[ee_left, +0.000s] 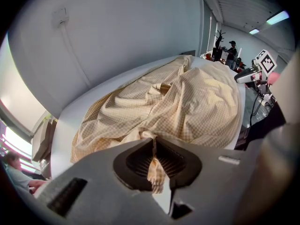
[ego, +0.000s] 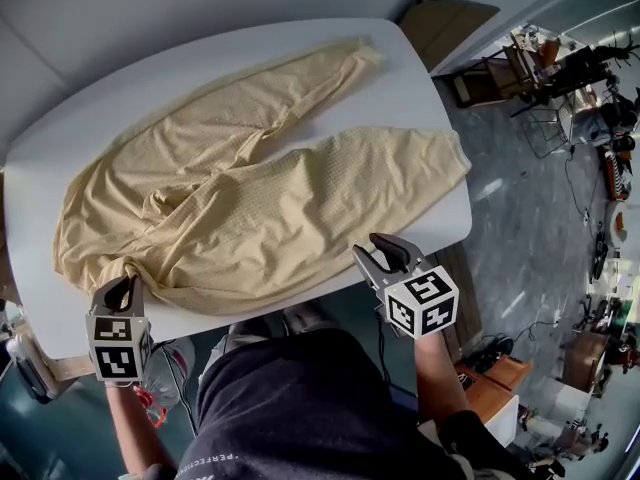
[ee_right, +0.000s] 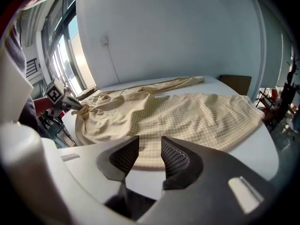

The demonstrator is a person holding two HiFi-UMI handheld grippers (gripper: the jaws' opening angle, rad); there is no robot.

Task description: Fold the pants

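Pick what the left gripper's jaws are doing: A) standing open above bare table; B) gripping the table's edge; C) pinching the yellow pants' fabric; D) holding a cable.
C: the left gripper has its jaws closed on a bunch of the pants.

**Even daylight, strong fisheye distortion**

Soft daylight is lighting the table [ego: 420, 98] evenly, with only faint shadows. A window [ee_right: 61, 55] left of the right gripper [ee_right: 150, 146] is glaring white. Beyond the left gripper [ee_left: 153, 144], to its right, ceiling lamps [ee_left: 277, 18] are glowing. Corners are darkening and straight edges are bowing in both gripper views.
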